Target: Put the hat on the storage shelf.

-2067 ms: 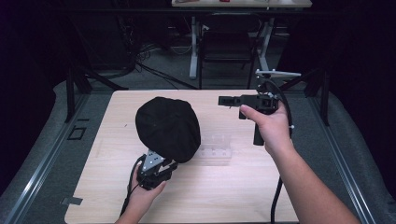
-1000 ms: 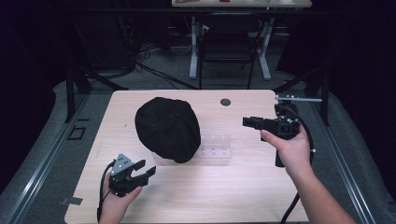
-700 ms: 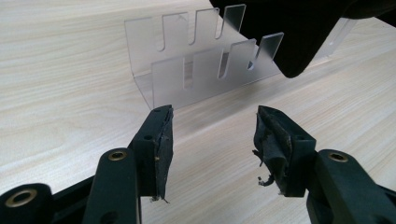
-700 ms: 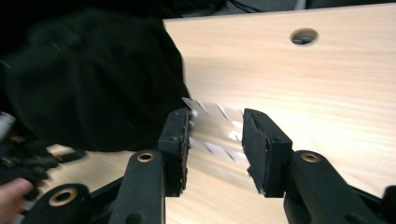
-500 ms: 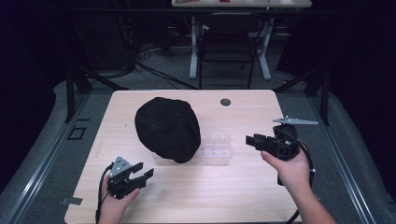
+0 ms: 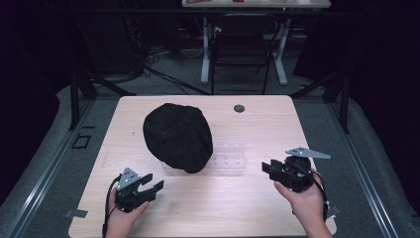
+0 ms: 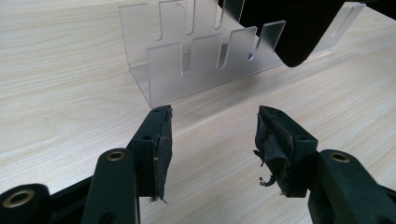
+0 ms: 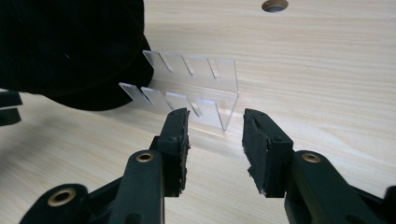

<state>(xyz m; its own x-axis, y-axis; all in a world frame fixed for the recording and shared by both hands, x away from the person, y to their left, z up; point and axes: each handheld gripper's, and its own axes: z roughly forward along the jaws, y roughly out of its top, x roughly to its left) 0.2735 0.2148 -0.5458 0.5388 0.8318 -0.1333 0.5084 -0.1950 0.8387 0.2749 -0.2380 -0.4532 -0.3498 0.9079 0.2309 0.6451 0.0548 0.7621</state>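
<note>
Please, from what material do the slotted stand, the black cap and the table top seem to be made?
The slotted stand looks like clear acrylic: transparent, glossy, with sharp cut edges. The black cap seems soft matte fabric; it sags and reflects no light. The table top shows a pale wood grain, probably laminate or veneer; I cannot tell which.

High view overhead facing forward, gripper views low, close, sharing the clear rack [image 6: 229, 154].

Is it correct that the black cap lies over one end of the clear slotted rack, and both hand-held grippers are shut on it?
Not quite. The black cap does cover one end of the clear slotted rack, but both gripper views show open, empty jaws on the left hand-held gripper and right hand-held gripper.
</note>
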